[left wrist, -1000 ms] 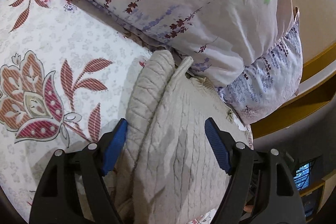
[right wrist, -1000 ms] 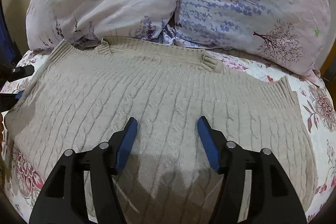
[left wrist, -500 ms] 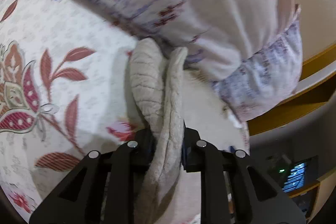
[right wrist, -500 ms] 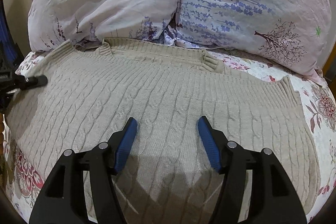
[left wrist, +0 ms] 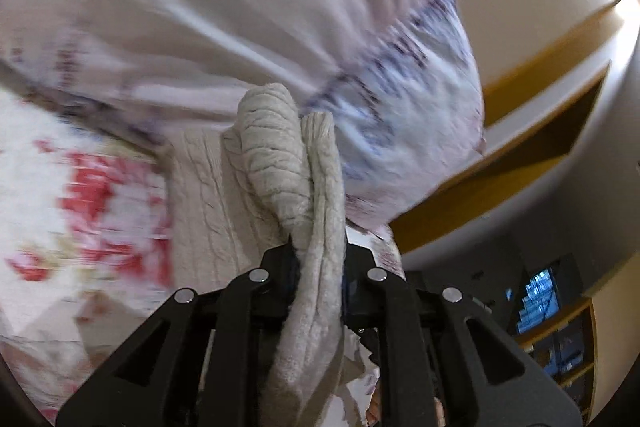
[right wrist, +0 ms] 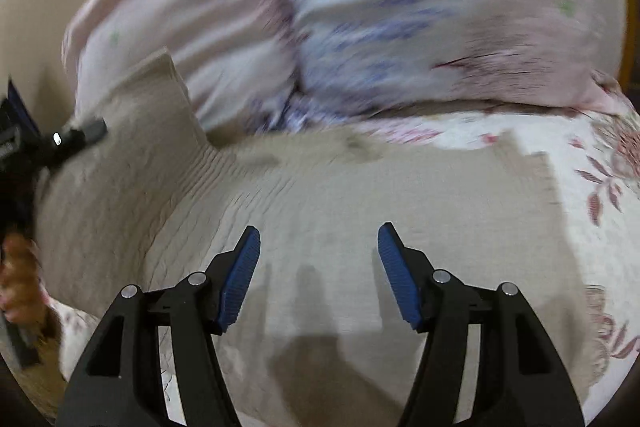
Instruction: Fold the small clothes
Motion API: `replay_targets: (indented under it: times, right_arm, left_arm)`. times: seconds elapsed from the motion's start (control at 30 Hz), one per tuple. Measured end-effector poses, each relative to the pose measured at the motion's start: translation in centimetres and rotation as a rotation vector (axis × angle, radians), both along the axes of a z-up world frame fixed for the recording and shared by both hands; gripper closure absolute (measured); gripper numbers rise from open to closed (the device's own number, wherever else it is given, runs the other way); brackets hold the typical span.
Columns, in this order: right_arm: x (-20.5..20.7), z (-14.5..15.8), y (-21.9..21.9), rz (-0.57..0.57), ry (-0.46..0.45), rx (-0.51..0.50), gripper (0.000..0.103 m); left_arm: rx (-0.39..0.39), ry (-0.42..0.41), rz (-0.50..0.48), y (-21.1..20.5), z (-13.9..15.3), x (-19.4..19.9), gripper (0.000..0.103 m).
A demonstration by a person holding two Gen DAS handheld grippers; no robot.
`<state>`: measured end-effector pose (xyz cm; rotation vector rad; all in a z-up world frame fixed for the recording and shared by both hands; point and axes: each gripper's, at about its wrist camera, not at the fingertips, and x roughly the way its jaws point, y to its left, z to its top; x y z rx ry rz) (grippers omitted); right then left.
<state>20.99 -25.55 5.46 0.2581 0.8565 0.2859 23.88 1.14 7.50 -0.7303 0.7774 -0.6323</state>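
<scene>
Left wrist view: the left gripper (left wrist: 318, 259) is clamped on a bunched edge of the beige knit sweater (left wrist: 296, 163), its jaws having just closed on the fabric, which rises straight ahead of the fingers toward the floral pillows (left wrist: 224, 11).

Right wrist view: the right gripper (right wrist: 318, 259) hangs with jaws apart and nothing between them, just above the sweater (right wrist: 360, 195) spread on the floral bedsheet (right wrist: 592, 155); the sweater's corner to its left is lifted.

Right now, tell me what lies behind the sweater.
Two floral pillows rest behind the sweater, against its far edge, on the floral bedsheet. The sheet beneath the sweater is covered. The left gripper has just closed on the sweater's lifted edge.
</scene>
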Motion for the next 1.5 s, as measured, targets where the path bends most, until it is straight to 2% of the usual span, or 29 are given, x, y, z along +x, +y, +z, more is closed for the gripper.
replay_targets:
  times: [0.23, 0.4, 0.47, 0.53, 0.57, 0.6, 0.63, 0.67, 0.73, 0.77, 0.83, 0.97, 1.07, 1.23, 1.3, 1.33, 1.37, 1.4, 1.5]
  right_arm:
    - [-1.7, 1.0, -8.8, -0.154, 0.005, 0.102, 0.039]
    - [-2.5, 0.5, -13.4, -0.246, 0.034, 0.179, 0.039]
    - [-2.6, 0.1, -14.9, -0.271, 0.051, 0.223, 0.039]
    - [-2.7, -0.1, -15.9, -0.282, 0.065, 0.266, 0.039]
    - [-2.7, -0.1, -16.3, -0.283, 0.071, 0.286, 0.039]
    - [-2.7, -0.1, -16.6, -0.276, 0.077, 0.311, 0.039]
    - [-2.7, 0.0, -16.8, -0.271, 0.083, 0.328, 0.039]
    - [-2.6, 0.1, -16.9, -0.262, 0.090, 0.351, 0.039]
    - [-2.2, 0.2, -16.8, -0.224, 0.109, 0.416, 0.039]
    - [-1.9, 0.2, -16.6, -0.203, 0.124, 0.441, 0.039]
    - [-1.1, 0.1, -15.8, -0.158, 0.166, 0.467, 0.039]
    - [0.4, -0.3, -14.3, -0.135, 0.224, 0.410, 0.039]
    - [1.6, -0.6, -13.2, -0.137, 0.231, 0.364, 0.039]
    - [3.1, -1.3, -11.9, -0.123, 0.233, 0.298, 0.039]
    - [3.6, -1.5, -11.2, -0.116, 0.234, 0.264, 0.046]
    - [3.8, -1.6, -10.8, -0.109, 0.232, 0.241, 0.056]
    - [3.9, -1.7, -10.5, -0.103, 0.229, 0.226, 0.071]
    - [4.1, -1.7, -10.3, -0.096, 0.224, 0.216, 0.078]
    - [3.7, -0.6, -9.9, -0.096, 0.143, 0.170, 0.084]
  left_arm:
    - [-0.010, 0.003, -0.119, -10.6, -0.6, 0.7, 0.089]
    - [0.047, 0.055, -0.226, -19.2, -3.9, 0.4, 0.088]
    - [0.080, 0.112, -0.279, -21.9, -5.8, 0.5, 0.084]
    - [0.045, 0.165, -0.358, -23.7, -7.2, 0.4, 0.078]
    - [0.022, 0.160, -0.393, -24.0, -7.2, 0.1, 0.070]
    - [0.003, 0.134, -0.427, -24.0, -6.6, -0.4, 0.062]
    - [-0.021, 0.104, -0.452, -23.6, -5.9, -0.9, 0.049]
    - [-0.048, 0.064, -0.457, -22.7, -4.8, -1.4, 0.039]
    - [-0.063, 0.018, -0.427, -20.7, -3.6, -1.9, 0.030]
    - [-0.052, 0.001, -0.383, -19.2, -3.1, -2.0, 0.029]
    - [0.036, -0.002, -0.264, -16.4, -2.9, -1.8, 0.029]
    - [0.219, 0.027, -0.089, -12.6, -4.7, -1.5, 0.030]
    - [0.241, 0.056, -0.037, -10.7, -6.1, -1.4, 0.030]
    - [0.264, 0.086, -0.040, -9.9, -7.7, -1.2, 0.030]
    - [0.285, 0.079, -0.054, -10.2, -8.0, -1.1, 0.030]
    - [0.289, 0.078, -0.064, -10.2, -8.1, -1.3, 0.030]
    - [0.290, 0.080, -0.075, -10.3, -8.3, -1.1, 0.029]
    - [0.289, 0.080, -0.084, -10.3, -8.4, -1.4, 0.029]
    - [0.295, 0.071, -0.090, -10.6, -8.5, -1.1, 0.026]
